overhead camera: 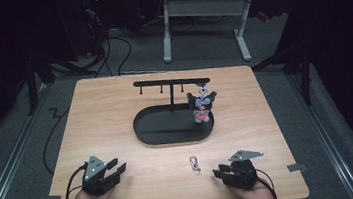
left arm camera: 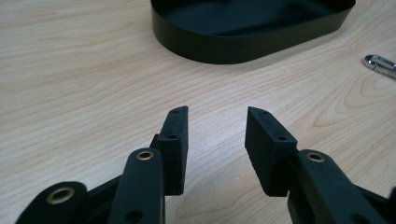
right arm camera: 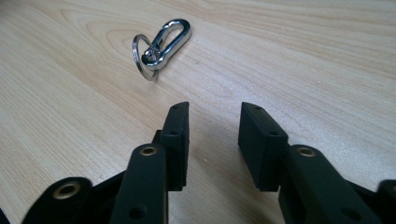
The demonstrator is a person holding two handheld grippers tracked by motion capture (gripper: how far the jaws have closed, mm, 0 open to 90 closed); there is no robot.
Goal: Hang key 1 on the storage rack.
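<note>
A silver key ring with a clasp (overhead camera: 194, 164) lies flat on the wooden table (overhead camera: 116, 116), between my two grippers. In the right gripper view the key ring (right arm camera: 159, 46) rests just ahead and to the left of the open right gripper (right arm camera: 214, 114). My left gripper (overhead camera: 118, 167) rests at the table's near left, open and empty (left arm camera: 217, 119). The right gripper (overhead camera: 221, 171) sits at the near right. A black oval tray (overhead camera: 147, 128) carries a hook rack (overhead camera: 170, 83). A black plush toy (overhead camera: 201, 105) hangs from the rack's right end.
The tray's rim (left arm camera: 210, 51) lies ahead of the left gripper, with the key ring (left arm camera: 380, 65) at the far right edge of that view. A white-legged desk (overhead camera: 202, 13) stands on the floor beyond the table. Cables trail off the table's left side.
</note>
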